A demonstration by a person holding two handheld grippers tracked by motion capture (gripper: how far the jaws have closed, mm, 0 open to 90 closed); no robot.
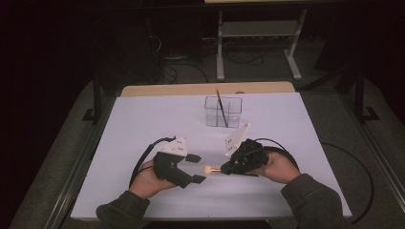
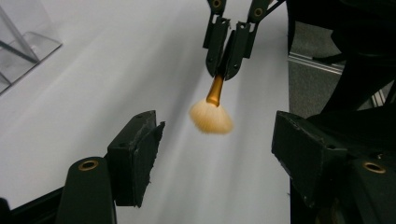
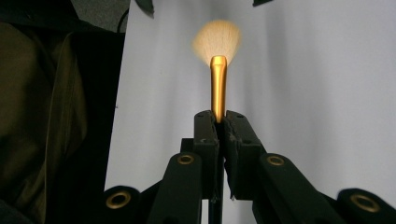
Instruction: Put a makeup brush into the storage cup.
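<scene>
A makeup brush (image 1: 208, 169) with a gold ferrule and pale fan-shaped bristles hangs just above the white table (image 1: 143, 119). My right gripper (image 1: 223, 169) is shut on its handle, and the bristle end points left towards my left gripper (image 1: 197, 168). In the right gripper view the gold stem (image 3: 218, 84) sticks straight out from between the pressed jaws of my right gripper (image 3: 218, 116). In the left gripper view the brush head (image 2: 211, 116) floats ahead of my left gripper (image 2: 217, 158), whose jaws stand wide apart and touch nothing. The right gripper (image 2: 224, 70) faces it from beyond.
A clear plastic organiser (image 1: 223, 112) stands at the middle back of the table with a thin dark stick (image 1: 221, 107) leaning in it. Its corner (image 2: 18, 46) appears in the left gripper view. Cables trail behind both grippers. The table's front edge runs just under the person's sleeves.
</scene>
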